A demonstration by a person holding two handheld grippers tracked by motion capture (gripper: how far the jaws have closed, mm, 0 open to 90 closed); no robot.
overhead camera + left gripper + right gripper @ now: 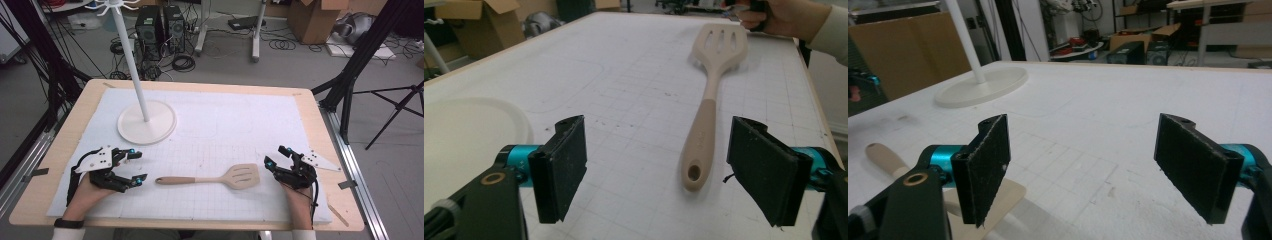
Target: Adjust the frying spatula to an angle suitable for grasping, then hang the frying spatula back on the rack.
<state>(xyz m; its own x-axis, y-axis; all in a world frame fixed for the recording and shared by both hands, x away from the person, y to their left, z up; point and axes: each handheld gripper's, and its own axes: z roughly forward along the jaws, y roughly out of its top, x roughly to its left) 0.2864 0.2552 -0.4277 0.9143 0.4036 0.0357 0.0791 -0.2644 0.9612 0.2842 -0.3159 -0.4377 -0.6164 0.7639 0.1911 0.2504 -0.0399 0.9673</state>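
Left tongs (134, 167) spread wide at the near left of the bench (60, 150), nothing between them, aimed at the handle end of the spatula (220, 177). Spatula flat on the white mat, near centre, blade to the right. Right tongs (276, 156) likewise apart, just beside the blade.

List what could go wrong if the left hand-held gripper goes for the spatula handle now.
1. The spatula lies flat on the white mat, so the left hand-held gripper, open beside the handle end, may push it away rather than close around it.
2. The handle looks smooth and rounded; a grip near its tip could let the slotted blade sag or swing.
3. The right hand-held gripper sits open close to the blade, so a sliding spatula might bump it.
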